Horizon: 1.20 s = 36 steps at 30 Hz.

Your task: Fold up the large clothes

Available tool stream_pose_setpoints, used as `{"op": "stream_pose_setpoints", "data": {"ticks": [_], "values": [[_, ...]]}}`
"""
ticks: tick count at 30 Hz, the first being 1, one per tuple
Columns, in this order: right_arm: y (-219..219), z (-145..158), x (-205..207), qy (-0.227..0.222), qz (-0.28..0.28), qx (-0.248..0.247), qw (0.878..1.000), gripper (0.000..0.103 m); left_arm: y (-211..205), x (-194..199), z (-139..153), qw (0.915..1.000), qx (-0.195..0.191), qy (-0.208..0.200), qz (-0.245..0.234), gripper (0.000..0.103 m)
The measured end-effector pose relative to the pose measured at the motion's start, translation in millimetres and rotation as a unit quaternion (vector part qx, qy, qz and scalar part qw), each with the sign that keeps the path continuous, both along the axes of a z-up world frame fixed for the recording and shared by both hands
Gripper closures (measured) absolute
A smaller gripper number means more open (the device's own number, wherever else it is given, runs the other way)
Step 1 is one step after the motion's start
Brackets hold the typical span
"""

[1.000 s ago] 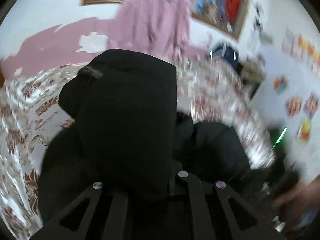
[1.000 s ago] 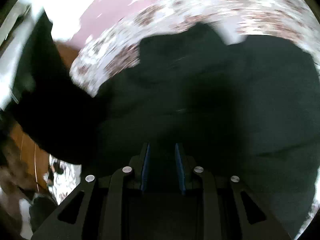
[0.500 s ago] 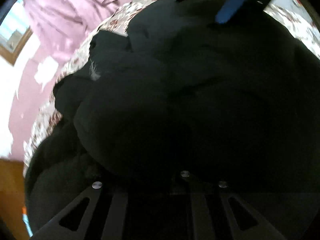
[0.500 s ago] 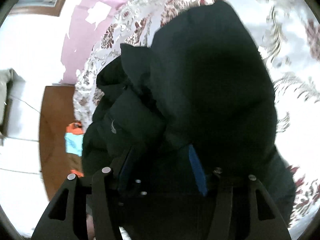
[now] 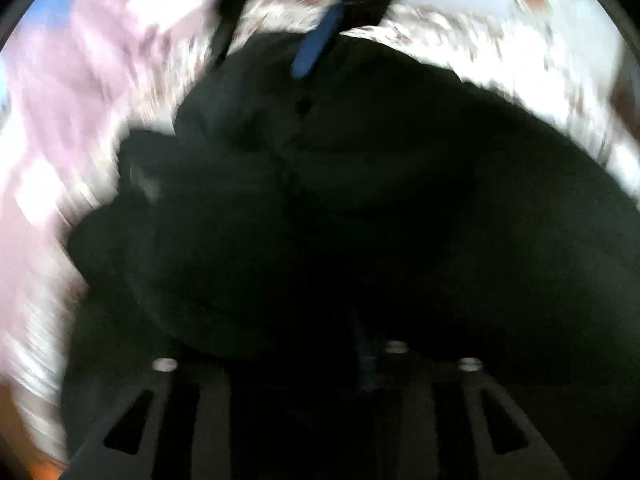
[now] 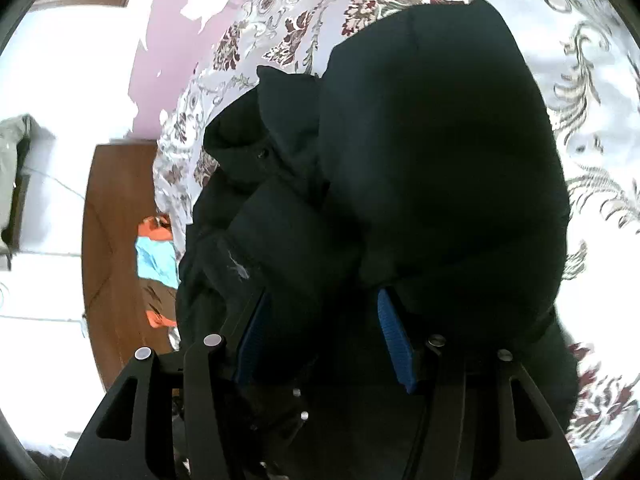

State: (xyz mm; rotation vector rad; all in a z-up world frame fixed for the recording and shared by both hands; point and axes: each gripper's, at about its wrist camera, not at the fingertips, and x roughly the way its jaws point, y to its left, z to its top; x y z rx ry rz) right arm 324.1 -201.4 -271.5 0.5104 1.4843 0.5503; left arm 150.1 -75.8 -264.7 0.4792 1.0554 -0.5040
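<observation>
Jacket (image 6: 432,152) — black and puffy — lies bunched on the floral bedspread (image 6: 592,92) in front of you, its hood end folded over the body; no brand, label or writing can be read on it in either view.

Going left to right in your right wrist view: a white wall, a brown wooden floor (image 6: 116,216) with an orange and light blue item (image 6: 156,252) lying on it beside the bed, then the jacket, then bare bedspread with its dark red and grey flower print. A pink band of wall (image 6: 168,40) runs behind the bed's far edge.

Your right gripper (image 6: 324,336) has its 2 blue pads (image 6: 394,340) set apart, with a thick fold of the jacket bulging between them; the pads do not visibly squeeze it.

Your left wrist view is heavily blurred. Pink fabric (image 5: 52,92) smears down the left side, the jacket fills the middle and the bedspread shows at the top right. The right gripper reaches in from the top, 1 blue pad visible against the jacket. Your left gripper (image 5: 320,364) is opening, its fingertips buried under dark jacket fabric — you cannot tell whether they press on it.
</observation>
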Motion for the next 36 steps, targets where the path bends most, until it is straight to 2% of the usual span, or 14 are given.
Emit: {"op": "stream_pose_setpoints", "data": {"ticks": [1, 2, 3, 7, 11, 13, 19, 20, 21, 23, 26, 30, 33, 36], "values": [[-6, 2, 1, -0.001, 0.003, -0.003, 1.0, 0.053, 11, 6, -2, 0.9984, -0.038, 0.028, 0.031, 0.06], [-5, 2, 3, 0.0, 0.005, -0.006, 1.0, 0.053, 20, 10, -3, 0.993, -0.08, 0.054, 0.068, 0.06], [-4, 2, 5, 0.002, 0.006, -0.009, 1.0, 0.053, 26, 13, -4, 0.988, -0.105, 0.067, 0.092, 0.06], [-7, 8, 6, 0.007, 0.011, -0.01, 1.0, 0.053, 30, 13, 0, 0.9748, -0.162, 0.083, 0.129, 0.058], [4, 12, 7, 0.015, 0.022, 0.002, 1.0, 0.053, 39, 2, 13, 0.9636, -0.202, 0.08, 0.156, 0.058], [10, 14, 8, 0.016, 0.029, 0.0, 0.999, 0.053, 53, 2, 21, 0.9542, -0.226, 0.078, 0.18, 0.056], [38, 16, 12, 0.026, 0.036, -0.013, 0.999, 0.052, 93, -10, 40, 0.9348, -0.258, 0.065, 0.236, 0.055], [43, 16, 13, 0.029, 0.033, -0.017, 0.999, 0.052, 103, 0, 41, 0.9322, -0.26, 0.063, 0.244, 0.055], [48, 15, 14, 0.033, 0.029, -0.026, 0.999, 0.049, 116, -2, 45, 0.9264, -0.266, 0.059, 0.26, 0.055], [59, 16, 15, 0.032, 0.026, -0.047, 0.998, 0.048, 139, -5, 50, 0.918, -0.272, 0.054, 0.283, 0.055], [82, 27, 5, -0.004, 0.034, -0.113, 0.993, 0.048, 168, -8, 56, 0.9072, -0.277, 0.041, 0.314, 0.055], [119, 40, -38, -0.082, 0.078, -0.194, 0.974, 0.047, 198, -6, 60, 0.8974, -0.275, 0.031, 0.344, 0.055], [140, 27, -54, -0.104, 0.105, -0.252, 0.956, 0.047, 218, -5, 60, 0.8938, -0.268, 0.027, 0.359, 0.055], [148, 8, -50, -0.109, 0.114, -0.295, 0.942, 0.048, 231, -4, 61, 0.8921, -0.265, 0.028, 0.365, 0.055]]}}
